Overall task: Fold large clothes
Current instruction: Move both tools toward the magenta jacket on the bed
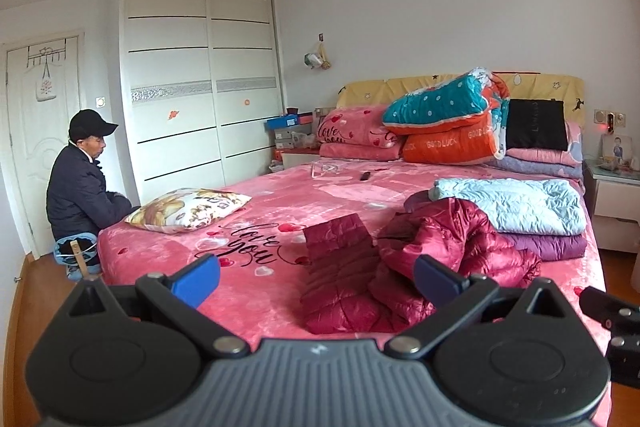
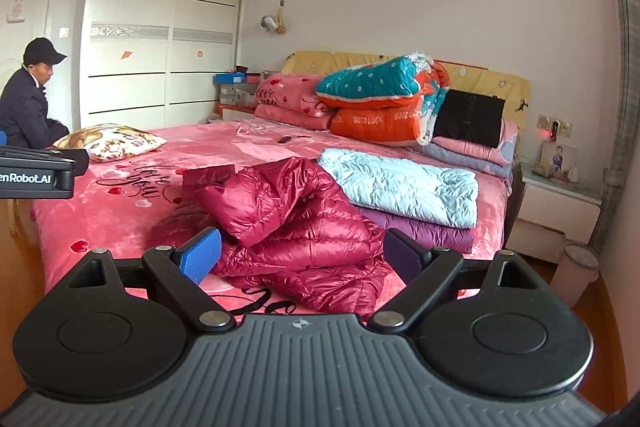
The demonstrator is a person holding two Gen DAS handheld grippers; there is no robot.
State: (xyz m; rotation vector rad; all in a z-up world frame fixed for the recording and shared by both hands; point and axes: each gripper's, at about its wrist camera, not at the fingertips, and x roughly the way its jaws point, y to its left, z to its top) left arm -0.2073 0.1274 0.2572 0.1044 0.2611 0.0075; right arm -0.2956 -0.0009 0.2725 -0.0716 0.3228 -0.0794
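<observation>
Lying crumpled on the bed (image 1: 160,251), near the foot edge: red down jacket (image 2: 296,223), quilted, one flat panel spreading toward the "love you" print on the pink bedspread. Not folded yet.

Left gripper (image 1: 316,279) hovering above the foot of the bed, fingers (image 1: 198,277) spread wide, gripping nothing; jacket showing in the gap, not touched. Right gripper (image 2: 302,255) likewise hovering, fingers (image 2: 200,255) wide apart, empty, pointing at the jacket bulk.

Resting just beyond the jacket, toward the right side of the bed: light blue quilted garment (image 2: 400,183), folded, sitting on top of a folded purple garment (image 2: 424,231). Touching or nearly touching the red jacket; cannot tell which.

Stacking at the headboard (image 1: 532,87): pink folded blanket (image 1: 356,135), orange "GOOD LUCK" quilt (image 1: 448,143) with a teal dotted quilt (image 1: 444,103) on top, black bag (image 1: 536,125) leaning upright beside them.

Lying at the left edge of the bed: patterned pillow (image 1: 188,209). Small dark object (image 1: 364,176) lying mid-bed; identity unclear.

Sitting left of the bed: person in dark jacket and cap (image 1: 86,183).

Containers: blue box (image 1: 286,121) on stacked boxes beside the wardrobe (image 1: 200,79); contents not visible. Nightstand (image 2: 556,203) at right carrying small items, too small to identify.
</observation>
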